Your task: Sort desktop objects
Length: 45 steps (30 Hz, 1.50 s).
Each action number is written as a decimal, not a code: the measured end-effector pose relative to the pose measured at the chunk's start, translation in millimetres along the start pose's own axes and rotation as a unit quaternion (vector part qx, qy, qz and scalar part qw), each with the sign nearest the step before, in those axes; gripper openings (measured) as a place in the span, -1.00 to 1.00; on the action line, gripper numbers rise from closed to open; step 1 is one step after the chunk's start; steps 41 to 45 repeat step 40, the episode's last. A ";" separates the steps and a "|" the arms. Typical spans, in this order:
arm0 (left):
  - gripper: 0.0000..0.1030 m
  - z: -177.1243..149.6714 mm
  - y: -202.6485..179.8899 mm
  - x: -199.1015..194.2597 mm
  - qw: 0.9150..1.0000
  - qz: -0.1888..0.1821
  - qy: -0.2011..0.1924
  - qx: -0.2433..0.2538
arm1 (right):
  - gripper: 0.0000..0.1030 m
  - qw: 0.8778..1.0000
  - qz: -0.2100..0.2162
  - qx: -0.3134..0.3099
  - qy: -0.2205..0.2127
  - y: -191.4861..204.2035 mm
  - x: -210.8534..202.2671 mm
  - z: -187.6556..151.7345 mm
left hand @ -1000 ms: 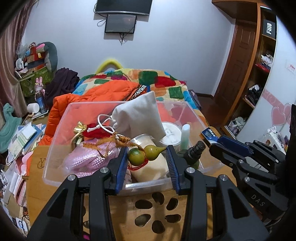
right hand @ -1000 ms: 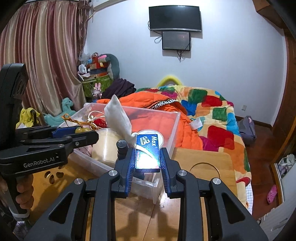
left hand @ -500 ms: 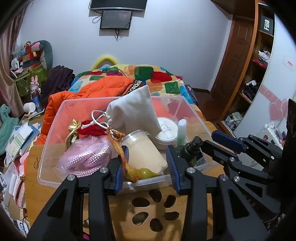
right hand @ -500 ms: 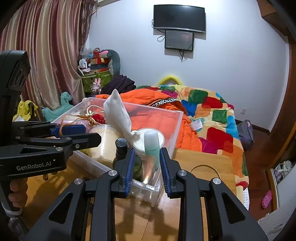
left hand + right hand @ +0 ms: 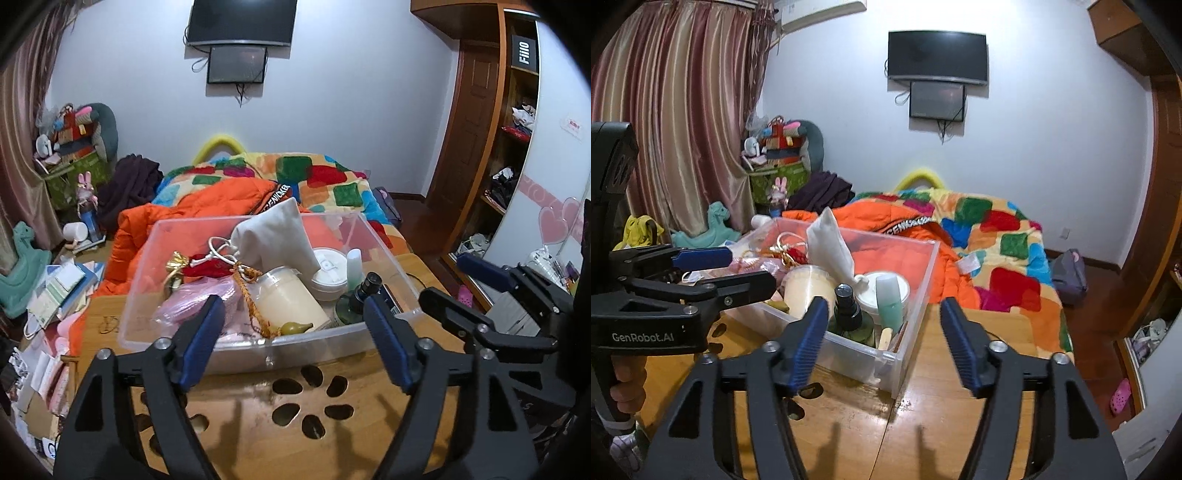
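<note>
Fingers on both tools are spread wide with nothing between them: left gripper (image 5: 293,328) hangs just off the near wall of the clear rectangular plastic storage bin (image 5: 384,254), right gripper (image 5: 882,332) off its right-hand corner. Bare wooden tabletop with paw-print cutouts (image 5: 332,424) lies under both, open room in front of the bin and to its right (image 5: 979,387). Bin sits on the table, packed: cream-coloured lidded plastic tub (image 5: 286,299) lying tilted, off-white drawstring cloth pouch (image 5: 275,232) standing above the rim, white round lidded cup (image 5: 328,267), pale mint tube (image 5: 890,302), dark green spray bottle with black cap (image 5: 847,310), pink mesh bag (image 5: 199,297), small green-yellow gourd charm on a braided cord (image 5: 295,326) against the near wall. Readable: "GenRobot.AI" on the left tool's body (image 5: 642,336); "Fiilo" on a black box (image 5: 523,51) on the shelf.
</note>
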<state>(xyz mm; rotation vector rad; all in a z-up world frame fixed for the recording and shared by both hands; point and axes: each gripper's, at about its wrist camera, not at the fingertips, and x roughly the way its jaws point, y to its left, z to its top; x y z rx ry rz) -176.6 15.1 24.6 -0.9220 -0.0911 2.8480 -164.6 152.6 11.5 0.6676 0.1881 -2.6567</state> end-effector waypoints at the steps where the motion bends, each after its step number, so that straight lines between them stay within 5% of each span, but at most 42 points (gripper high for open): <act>1: 0.79 -0.9 0.0 -6.0 1.000 0.005 -0.007 0.001 | 0.37 1.000 -0.005 0.000 -0.004 1.0 -4.8 -0.1; 4: 0.96 -5.0 2.5 -24.0 0.999 0.028 -0.035 0.004 | 0.68 1.000 -0.018 0.004 -0.019 2.3 -19.2 -1.2; 16: 0.98 -36.5 7.2 -60.5 0.996 0.074 -0.049 0.014 | 0.88 0.998 -0.006 0.054 -0.028 -1.1 -53.7 -20.3; 33: 0.99 -69.1 -3.2 -84.5 0.994 0.093 -0.059 -0.002 | 0.99 0.997 -0.022 0.061 -0.028 5.0 -85.1 -59.2; 39: 0.99 -72.2 -12.6 -101.4 0.990 0.091 -0.108 0.000 | 0.99 0.996 -0.027 0.078 -0.021 -1.9 -85.2 -65.8; 45: 0.99 -71.4 -15.5 -103.6 0.989 0.092 -0.112 0.006 | 0.99 0.996 -0.028 0.079 -0.020 -2.7 -84.3 -66.4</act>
